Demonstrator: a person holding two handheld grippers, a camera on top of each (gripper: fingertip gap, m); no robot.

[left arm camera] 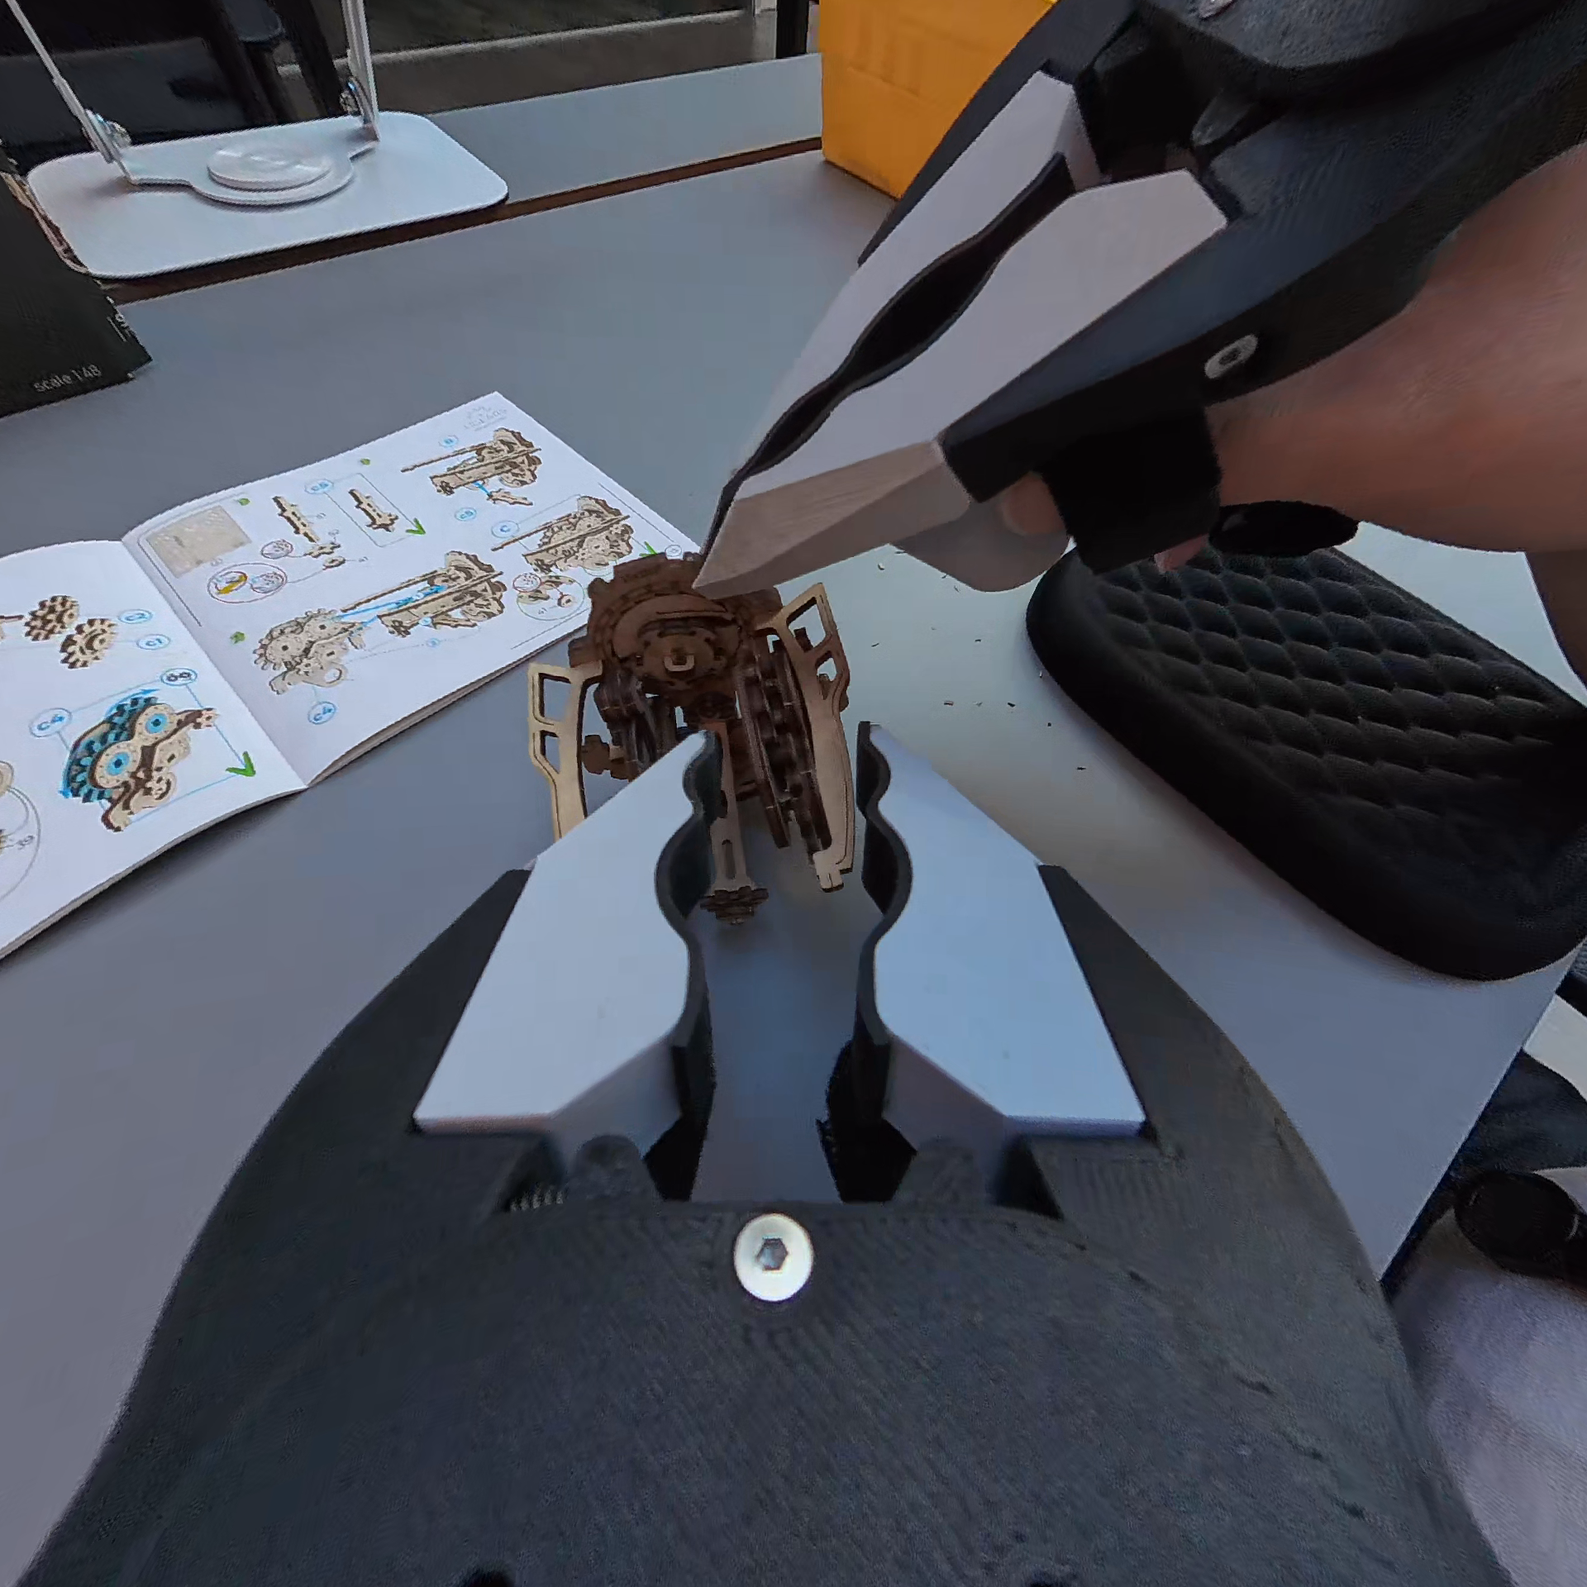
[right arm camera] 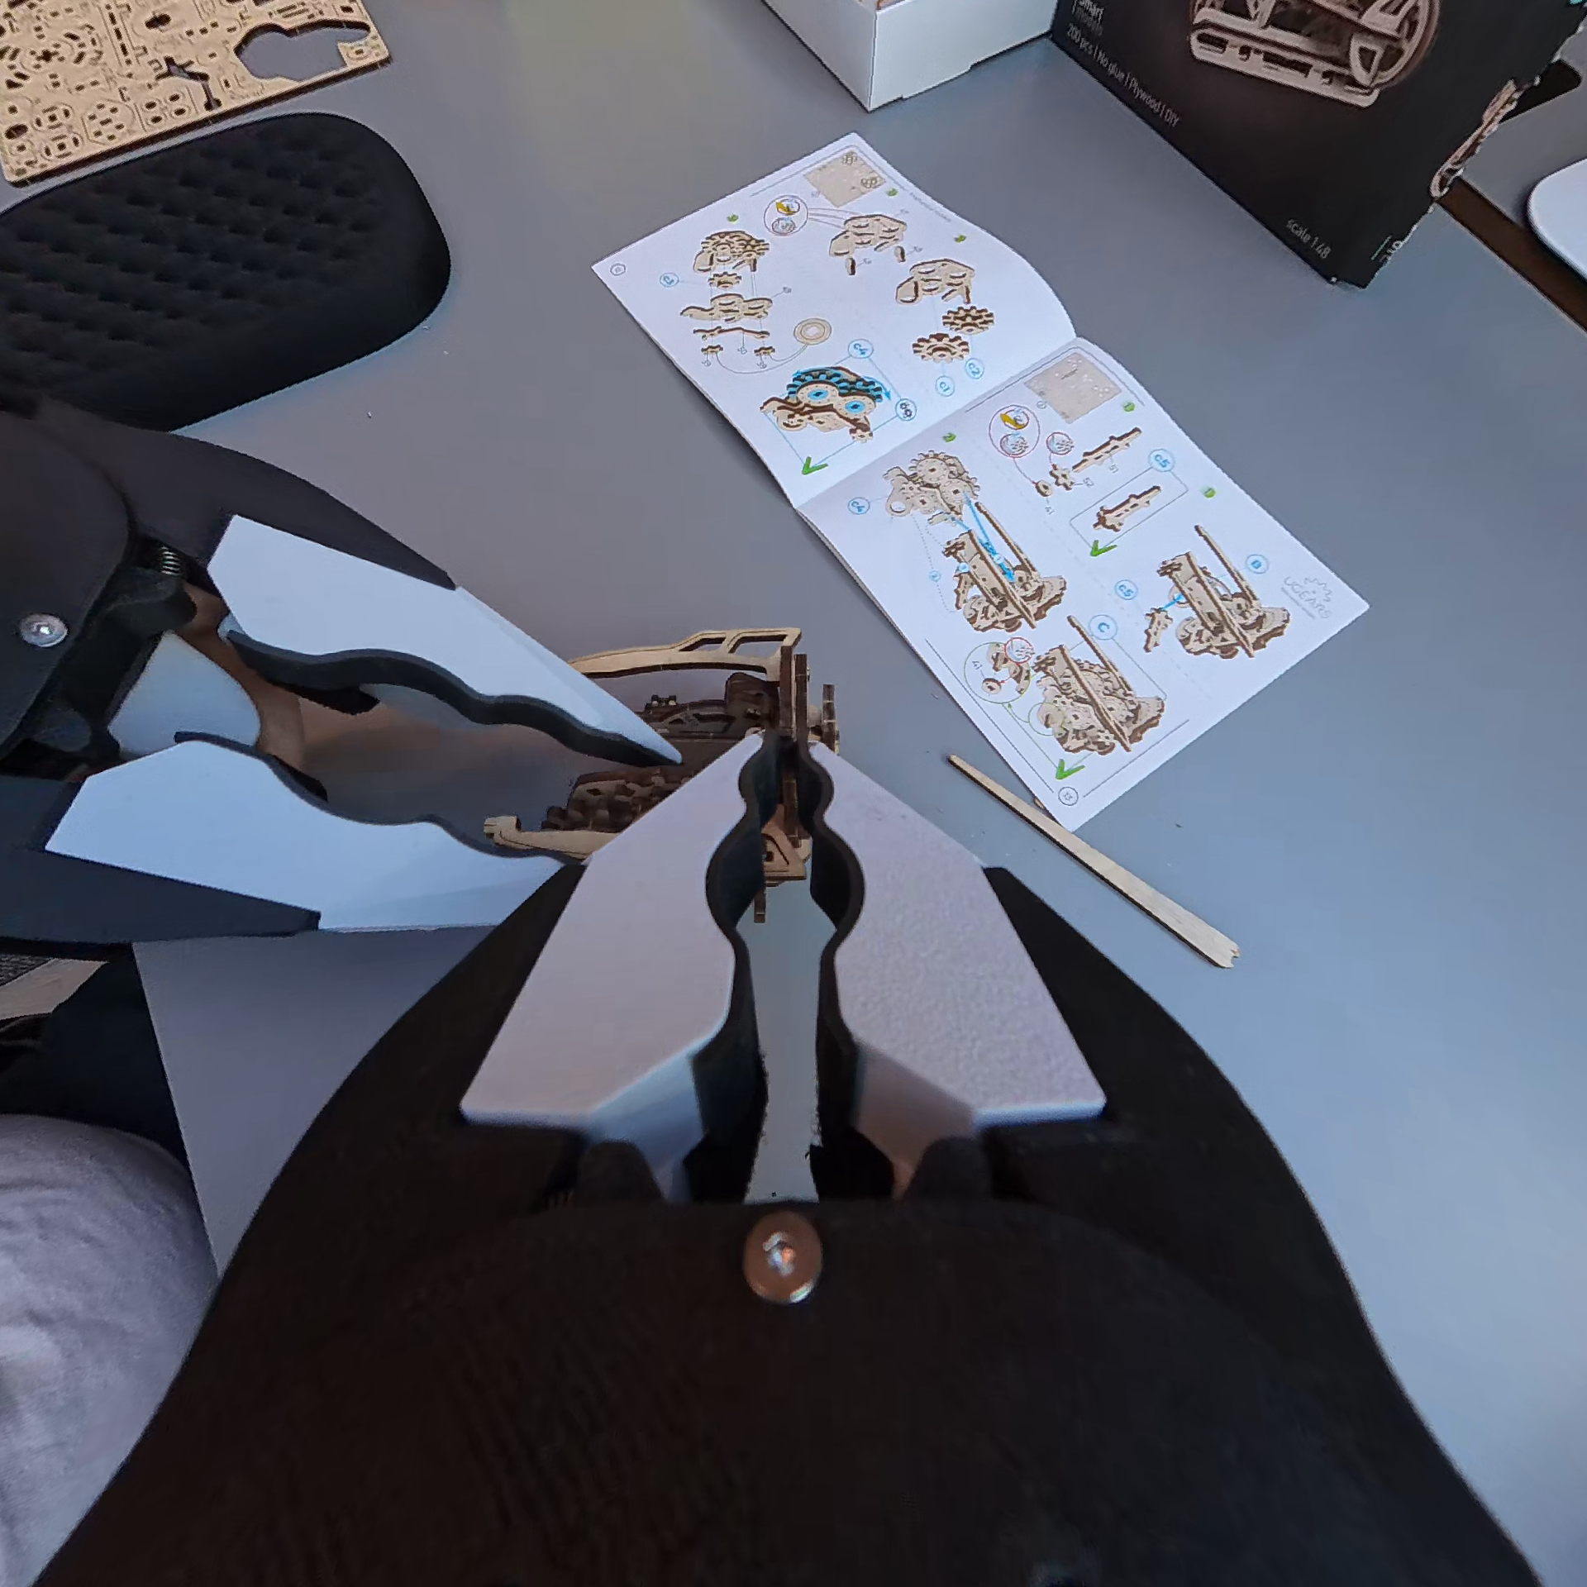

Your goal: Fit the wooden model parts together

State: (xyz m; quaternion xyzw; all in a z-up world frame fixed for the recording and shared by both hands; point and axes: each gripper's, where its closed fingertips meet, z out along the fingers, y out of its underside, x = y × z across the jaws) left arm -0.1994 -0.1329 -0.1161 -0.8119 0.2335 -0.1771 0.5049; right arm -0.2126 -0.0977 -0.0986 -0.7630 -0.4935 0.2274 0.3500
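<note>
The wooden model, a brown and pale plywood assembly of gears and side frames, is held between both grippers above the grey table. My left gripper is shut on the model: one finger presses a side frame and the other an inner strut. It also shows in the right wrist view, reaching in from the left. My right gripper is nearly closed on a thin wooden part at the model's end. In the left wrist view the right gripper comes down from the upper right onto the model's top gear.
An open instruction booklet lies flat beyond the model. A black padded rest lies at the left, a plywood parts sheet behind it. A loose wooden stick lies to the right. A black box and a white box stand at the back. About 4 centimetres separates my left fingertips from my right. The loose wooden stick lies around 11 centimetres away from my right fingertips.
</note>
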